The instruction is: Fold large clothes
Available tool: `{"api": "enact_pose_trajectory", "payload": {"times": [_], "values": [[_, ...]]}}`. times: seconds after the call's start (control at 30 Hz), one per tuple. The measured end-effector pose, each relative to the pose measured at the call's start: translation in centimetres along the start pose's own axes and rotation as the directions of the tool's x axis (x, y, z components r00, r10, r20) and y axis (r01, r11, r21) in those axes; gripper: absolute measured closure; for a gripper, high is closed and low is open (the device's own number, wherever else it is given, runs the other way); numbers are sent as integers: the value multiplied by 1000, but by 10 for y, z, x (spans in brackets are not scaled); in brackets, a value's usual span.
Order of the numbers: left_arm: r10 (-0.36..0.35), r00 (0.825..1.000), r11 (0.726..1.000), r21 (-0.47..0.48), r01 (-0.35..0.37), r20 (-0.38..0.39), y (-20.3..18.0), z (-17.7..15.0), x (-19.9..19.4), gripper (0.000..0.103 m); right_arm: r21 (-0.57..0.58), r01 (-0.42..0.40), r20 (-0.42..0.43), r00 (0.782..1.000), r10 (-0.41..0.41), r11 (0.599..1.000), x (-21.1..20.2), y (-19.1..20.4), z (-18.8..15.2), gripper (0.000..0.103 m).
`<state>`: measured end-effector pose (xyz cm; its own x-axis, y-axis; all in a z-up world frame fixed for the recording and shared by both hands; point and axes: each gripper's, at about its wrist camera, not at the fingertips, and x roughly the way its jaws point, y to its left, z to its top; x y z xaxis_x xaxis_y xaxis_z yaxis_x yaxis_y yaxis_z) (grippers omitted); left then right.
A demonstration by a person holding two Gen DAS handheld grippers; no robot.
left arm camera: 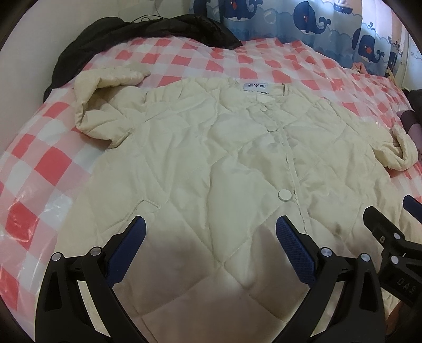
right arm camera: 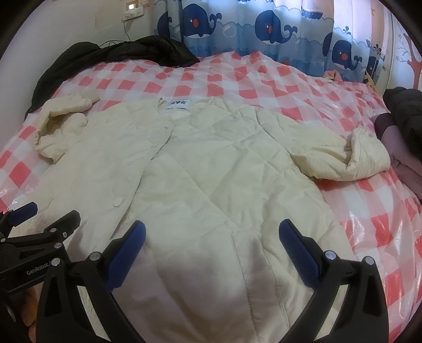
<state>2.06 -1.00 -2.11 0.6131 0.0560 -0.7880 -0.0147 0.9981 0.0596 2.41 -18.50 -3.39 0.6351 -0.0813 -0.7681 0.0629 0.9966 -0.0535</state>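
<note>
Checkered bed cover (left arm camera: 31,168), cream quilted jacket (left arm camera: 211,147) spread flat, left tool (left arm camera: 211,229) and right tool (right arm camera: 212,233) wide apart above its hem

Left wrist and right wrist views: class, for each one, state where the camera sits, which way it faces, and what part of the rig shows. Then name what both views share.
Left wrist view: sits on the left gripper, low over the hem, facing up the cream jacket toward the whale curtain; own jaws open, right gripper at the right edge.
Right wrist view: sits on the right gripper, facing likewise; jaws open, left gripper at the left edge.
Shared: jacket, checked bed cover, black garment, curtain.
</note>
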Motion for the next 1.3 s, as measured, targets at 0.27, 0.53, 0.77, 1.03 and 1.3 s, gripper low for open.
{"api": "enact_pose_trajectory", "payload": {"times": [0.27,0.53,0.77,1.03,1.3], "values": [[-12,1000,1000,8,12,-1,-3,2,3,8,12,-12,-18,1000,13,1000,5,-3,1,6],[-34,999,999,-16,34,-21,-4,3,9,8,29,-9,16,1000,8,1000,-1,-14,5,6],[-57,997,998,-24,56,-51,-6,2,17,8,48,46,20,999,-47,998,-1,-55,28,6],[-71,994,997,-42,67,-85,-5,0,27,8,4,327,-48,944,-327,945,51,-188,145,6],[-63,993,998,-31,61,-100,-7,-1,33,8,116,458,-345,851,-396,881,163,-314,208,6]]}}
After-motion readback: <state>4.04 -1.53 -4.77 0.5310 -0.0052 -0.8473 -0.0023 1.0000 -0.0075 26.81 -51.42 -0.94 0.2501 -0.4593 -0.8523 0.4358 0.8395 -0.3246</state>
